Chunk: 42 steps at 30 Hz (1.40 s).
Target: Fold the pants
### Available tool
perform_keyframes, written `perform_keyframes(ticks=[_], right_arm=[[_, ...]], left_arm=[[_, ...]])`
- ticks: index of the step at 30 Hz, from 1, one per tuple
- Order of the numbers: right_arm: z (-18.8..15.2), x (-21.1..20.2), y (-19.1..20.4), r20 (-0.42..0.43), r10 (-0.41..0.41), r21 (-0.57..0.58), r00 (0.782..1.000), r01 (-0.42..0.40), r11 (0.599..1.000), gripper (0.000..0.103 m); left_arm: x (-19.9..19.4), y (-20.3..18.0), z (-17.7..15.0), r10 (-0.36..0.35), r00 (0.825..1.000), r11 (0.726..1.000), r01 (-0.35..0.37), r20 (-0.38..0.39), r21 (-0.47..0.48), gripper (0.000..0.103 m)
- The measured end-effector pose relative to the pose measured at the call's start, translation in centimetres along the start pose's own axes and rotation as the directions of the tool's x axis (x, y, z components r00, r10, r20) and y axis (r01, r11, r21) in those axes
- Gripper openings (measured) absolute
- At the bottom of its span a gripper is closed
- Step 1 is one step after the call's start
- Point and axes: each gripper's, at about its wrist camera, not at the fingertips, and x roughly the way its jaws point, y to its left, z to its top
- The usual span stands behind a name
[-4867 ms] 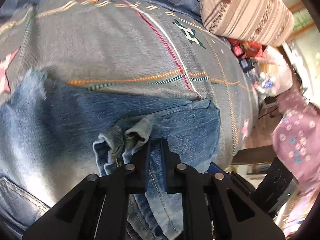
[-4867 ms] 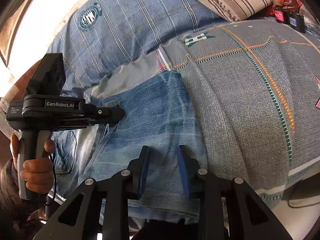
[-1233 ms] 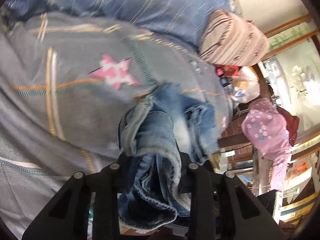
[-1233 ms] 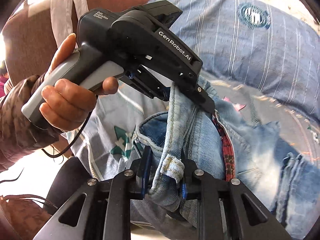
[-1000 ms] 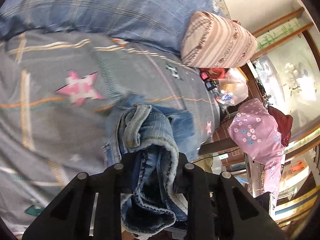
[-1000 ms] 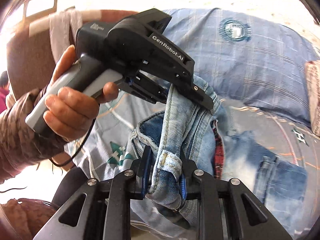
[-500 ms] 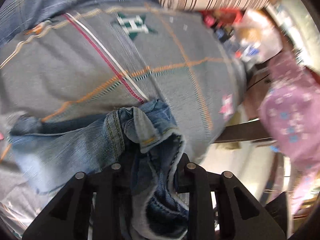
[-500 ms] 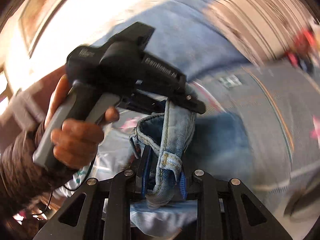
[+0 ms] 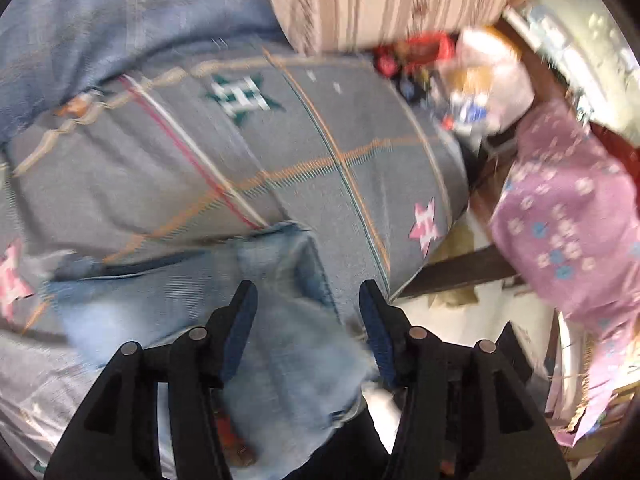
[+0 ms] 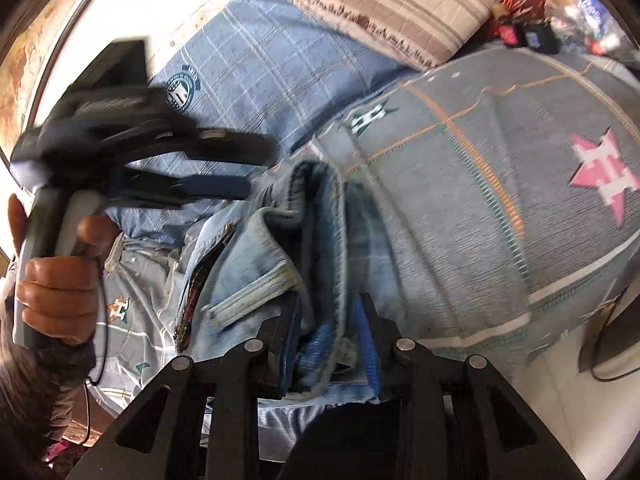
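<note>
The faded blue jeans [image 9: 280, 344] lie bunched near the front edge of a grey patterned bedspread [image 9: 240, 160]. My left gripper [image 9: 308, 312] is open just above them, jaws wide apart with denim below, holding nothing. It also shows in the right wrist view [image 10: 240, 168], open, held by a hand. My right gripper [image 10: 328, 328] is shut on a thick fold of the jeans [image 10: 320, 240] with the waistband beside it. The frames are motion-blurred.
A striped beige pillow [image 9: 392, 0] and a blue checked pillow [image 10: 260, 72] lie at the bed's far side. Red and plastic clutter [image 9: 460, 80] sits by the bed's far corner. Pink floral cloth [image 9: 568, 216] hangs right of the bed edge.
My left gripper has opened and let go of the jeans, which dropped onto the bedspread. My right gripper stays shut on its fold and has lowered toward the bed.
</note>
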Motion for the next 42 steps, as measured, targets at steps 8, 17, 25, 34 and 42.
perform_keyframes(ticks=[8,17,25,34,42], right_arm=[[4.5,-1.0,-1.1,0.069,0.092,0.085,0.993,-0.098,0.992,0.062],[8.0,8.3,2.1,-0.114,0.059,0.054,0.992,-0.053,0.997,0.069],[7.1,9.3,4.8,-0.146,0.056,-0.130,0.988,-0.076,0.989,0.004],[9.8,8.0,6.7,-0.091,0.098,-0.181,0.991,-0.113,0.977,0.004],[9.0,9.4,2.3,-0.145,0.076,-0.050,0.987,-0.084,0.995,0.027]], left_arm=[[-3.6,10.4,-5.4,0.004,0.993,0.971,0.024,0.119,-0.236,0.065],[0.1,9.8,-8.5,0.110,0.983,0.957,-0.064,0.147,-0.284,0.065],[0.4,8.1,-8.6,0.241,0.953,0.949,-0.191,0.186,-0.252,0.052],[-0.4,7.5,-7.5,0.268,0.934,0.949,-0.213,0.238,-0.233,0.035],[0.1,8.8,-7.6,0.238,0.959,0.947,-0.194,0.155,-0.254,0.035]])
